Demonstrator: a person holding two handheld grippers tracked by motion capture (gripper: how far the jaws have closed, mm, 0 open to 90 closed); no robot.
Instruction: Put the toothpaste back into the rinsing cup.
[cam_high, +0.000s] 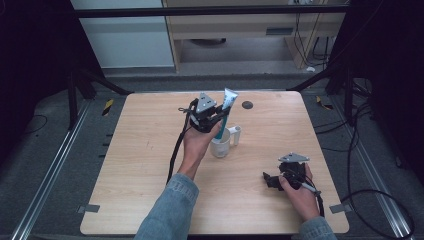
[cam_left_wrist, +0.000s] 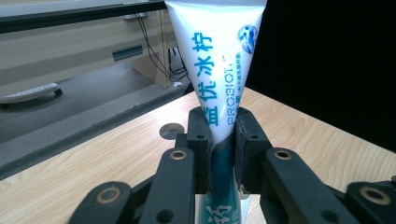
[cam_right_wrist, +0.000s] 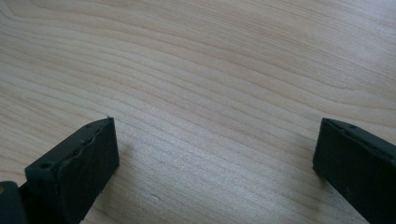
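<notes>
A white and teal toothpaste tube (cam_high: 228, 102) stands upright, crimped end up, with its lower end over a white mug (cam_high: 220, 142) in the middle of the table. My left gripper (cam_high: 216, 120) is shut on the tube's middle; in the left gripper view the two black jaws pinch the tube (cam_left_wrist: 219, 84) from both sides, and my left gripper (cam_left_wrist: 220, 144) holds it just below the printed lettering. My right gripper (cam_high: 270, 180) rests low at the table's front right, its jaws wide apart over bare wood (cam_right_wrist: 215, 154) with nothing between them.
The light wooden table (cam_high: 150, 150) has a round dark grommet (cam_high: 247, 105) near its far edge. Black cables trail on the floor at the right. A pale cabinet stands beyond the table.
</notes>
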